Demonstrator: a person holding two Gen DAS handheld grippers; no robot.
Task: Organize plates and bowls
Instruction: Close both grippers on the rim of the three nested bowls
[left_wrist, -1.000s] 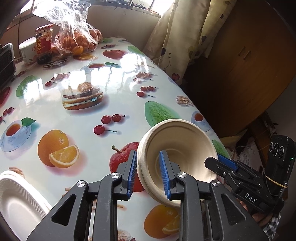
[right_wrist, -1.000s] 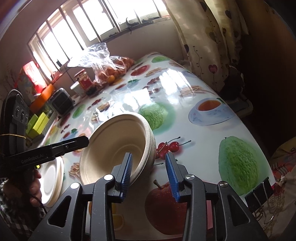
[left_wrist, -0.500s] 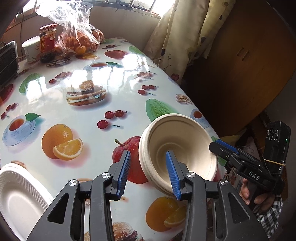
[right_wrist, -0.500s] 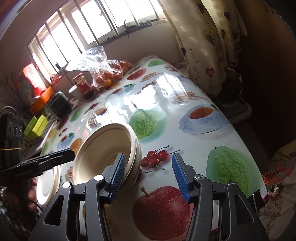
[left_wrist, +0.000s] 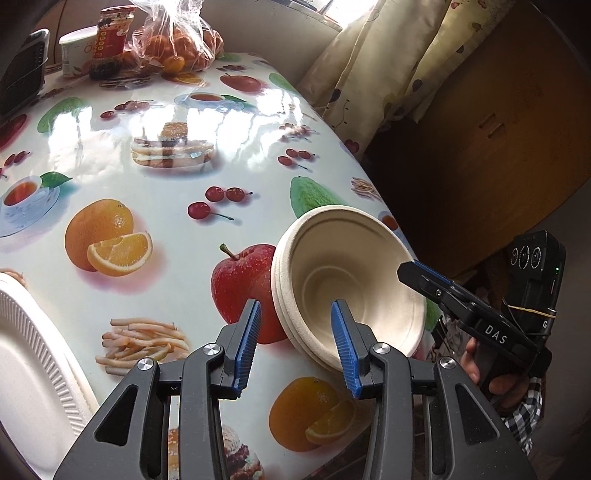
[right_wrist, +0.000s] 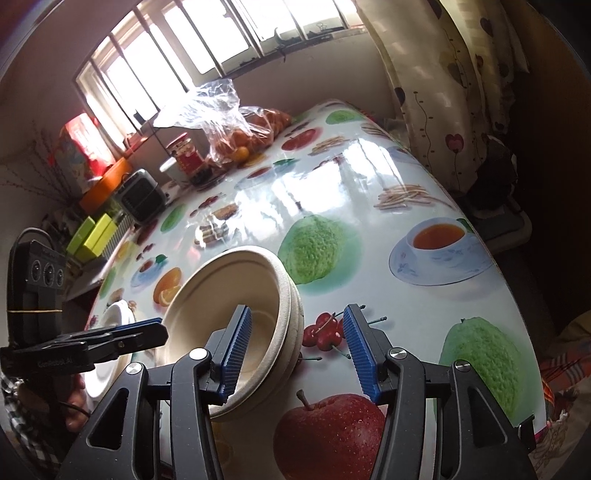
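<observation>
A short stack of beige paper bowls (left_wrist: 351, 284) rests on the fruit-print table near its right edge; it also shows in the right wrist view (right_wrist: 236, 306). My left gripper (left_wrist: 295, 343) is open, its two blue pads on either side of the stack's near rim without touching it. My right gripper (right_wrist: 295, 350) is open too, straddling the opposite rim; it shows from the side in the left wrist view (left_wrist: 436, 280). A white ribbed paper plate (left_wrist: 33, 369) lies at the table's near left edge.
At the table's far end stand a plastic bag of oranges (left_wrist: 173, 48), a red-labelled jar (left_wrist: 110, 37), a white cup (left_wrist: 74, 48) and a black device (left_wrist: 22, 70). A curtain (left_wrist: 388, 81) and a wooden cabinet (left_wrist: 498, 122) border the table's right edge.
Both grippers have opened wider and drawn back a little. The bowl stack was tilted up between them and now sits lower on the table.
</observation>
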